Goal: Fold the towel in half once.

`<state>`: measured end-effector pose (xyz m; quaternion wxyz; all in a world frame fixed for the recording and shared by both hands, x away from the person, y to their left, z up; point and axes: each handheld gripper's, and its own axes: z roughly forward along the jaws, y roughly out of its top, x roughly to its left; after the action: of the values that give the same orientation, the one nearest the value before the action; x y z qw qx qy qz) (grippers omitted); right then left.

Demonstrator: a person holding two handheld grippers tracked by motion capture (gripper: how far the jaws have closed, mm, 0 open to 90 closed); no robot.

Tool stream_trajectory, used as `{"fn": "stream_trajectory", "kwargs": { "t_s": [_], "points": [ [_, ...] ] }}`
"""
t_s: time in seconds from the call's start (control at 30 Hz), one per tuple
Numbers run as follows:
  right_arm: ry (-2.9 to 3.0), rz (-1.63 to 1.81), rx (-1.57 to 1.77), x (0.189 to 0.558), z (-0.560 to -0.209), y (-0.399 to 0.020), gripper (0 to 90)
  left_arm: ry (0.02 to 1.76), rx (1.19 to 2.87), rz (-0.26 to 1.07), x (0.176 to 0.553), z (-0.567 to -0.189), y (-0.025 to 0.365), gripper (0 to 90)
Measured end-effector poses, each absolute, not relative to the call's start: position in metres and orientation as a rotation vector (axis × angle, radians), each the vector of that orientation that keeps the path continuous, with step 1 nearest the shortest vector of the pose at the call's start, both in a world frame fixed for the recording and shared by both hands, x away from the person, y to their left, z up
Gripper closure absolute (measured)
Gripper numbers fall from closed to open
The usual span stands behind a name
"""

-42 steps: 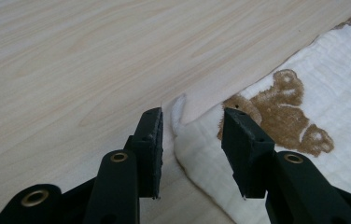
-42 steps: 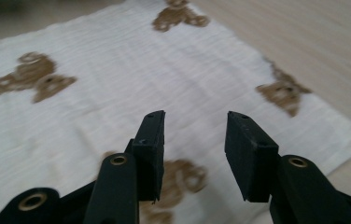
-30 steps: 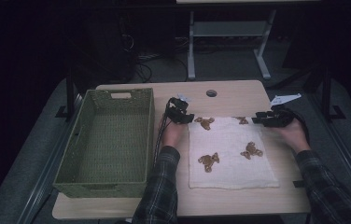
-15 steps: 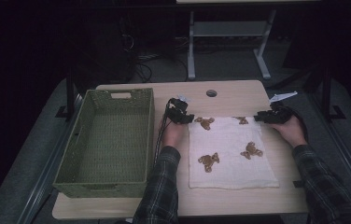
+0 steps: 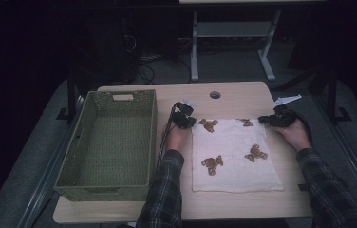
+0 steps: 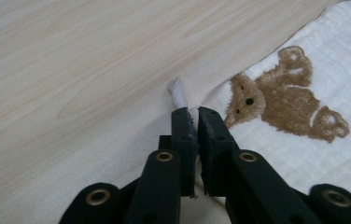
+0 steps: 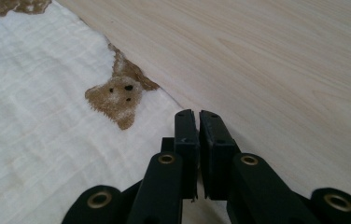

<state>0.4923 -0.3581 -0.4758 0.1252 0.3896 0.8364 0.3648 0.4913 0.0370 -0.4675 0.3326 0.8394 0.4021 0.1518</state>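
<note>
Basket (image 5: pixel 105 142) walls block the left; bare tabletop (image 5: pixel 233 97) beyond the cloth (image 5: pixel 233 156) gives free passage.

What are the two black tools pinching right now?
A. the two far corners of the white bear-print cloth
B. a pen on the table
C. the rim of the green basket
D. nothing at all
A: the left tool and the right tool are each shut on a far corner of the white bear-print cloth; the green basket stands untouched beside it.

Cloth (image 6: pixel 332 65): cut off by right and bottom edges of the left gripper view. Bear print (image 7: pixel 10 7): cropped at top edge of the right gripper view. Sleeves (image 5: pixel 162 199): cut at bottom of the high view. Room beyond table (image 5: pixel 233 90): too dark to tell.
</note>
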Motion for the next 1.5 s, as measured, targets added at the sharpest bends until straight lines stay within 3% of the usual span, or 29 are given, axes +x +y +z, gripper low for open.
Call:
{"fn": "stream_trajectory", "kwargs": {
  "t_s": [0.8,1.5],
  "points": [
    [2.298,1.135,1.102,0.501,-0.421,-0.368,86.9,1.054,2.062,0.555,0.487,-0.418,0.043,87.0],
    [2.315,1.214,1.073,0.424,-0.431,-0.374,86.9,1.025,2.060,0.508,0.419,-0.414,0.051,87.2]
  ]
}}
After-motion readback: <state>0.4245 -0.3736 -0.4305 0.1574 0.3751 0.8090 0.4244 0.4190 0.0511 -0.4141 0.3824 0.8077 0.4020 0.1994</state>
